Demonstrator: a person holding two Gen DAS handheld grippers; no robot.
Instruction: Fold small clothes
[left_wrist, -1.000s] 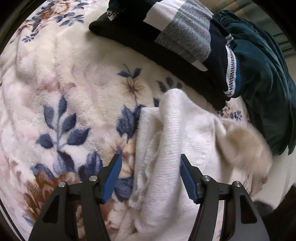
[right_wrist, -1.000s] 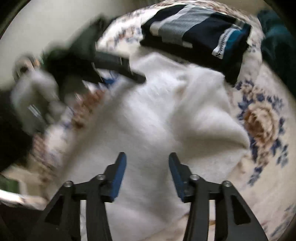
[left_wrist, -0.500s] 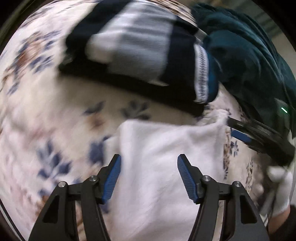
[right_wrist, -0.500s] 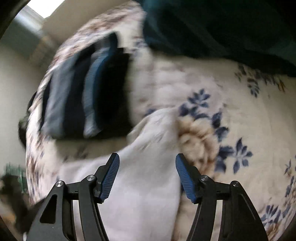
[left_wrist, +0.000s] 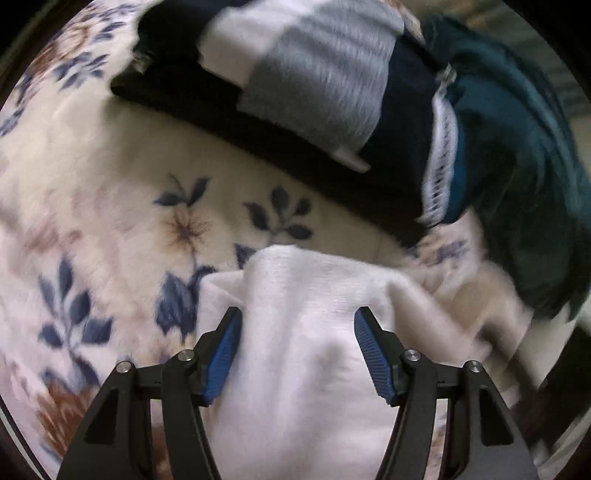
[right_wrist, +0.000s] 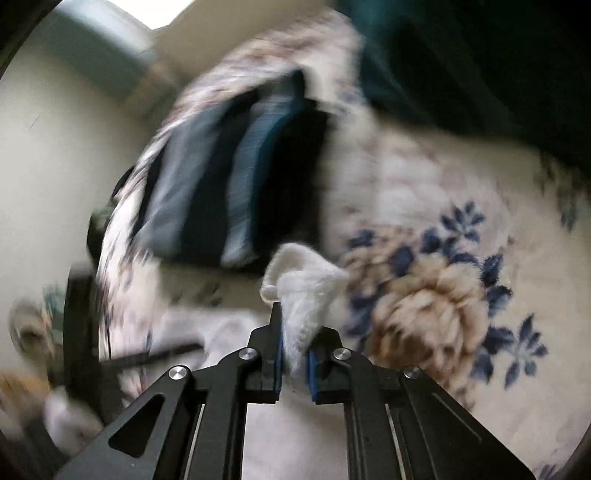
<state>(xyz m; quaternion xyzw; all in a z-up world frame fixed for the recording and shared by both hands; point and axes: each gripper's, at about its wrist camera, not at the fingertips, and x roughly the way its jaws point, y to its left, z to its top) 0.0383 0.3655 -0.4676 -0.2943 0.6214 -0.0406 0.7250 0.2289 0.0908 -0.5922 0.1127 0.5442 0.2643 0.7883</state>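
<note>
A white knit garment lies rumpled on a floral blanket. My left gripper hovers over it, open, with the cloth bulging up between its blue pads. In the right wrist view my right gripper has its jaws closing, and they pinch a corner of the white garment, which sticks up past the fingertips. The picture is blurred by motion.
A folded stack of dark, grey and white clothes sits behind the white garment, also seen as the striped stack. A teal garment is heaped at the right. A pale wall borders the blanket.
My right gripper swung across the blanket and shut on a corner of the white garment. My left gripper stayed open and shifted a little over the cloth.
</note>
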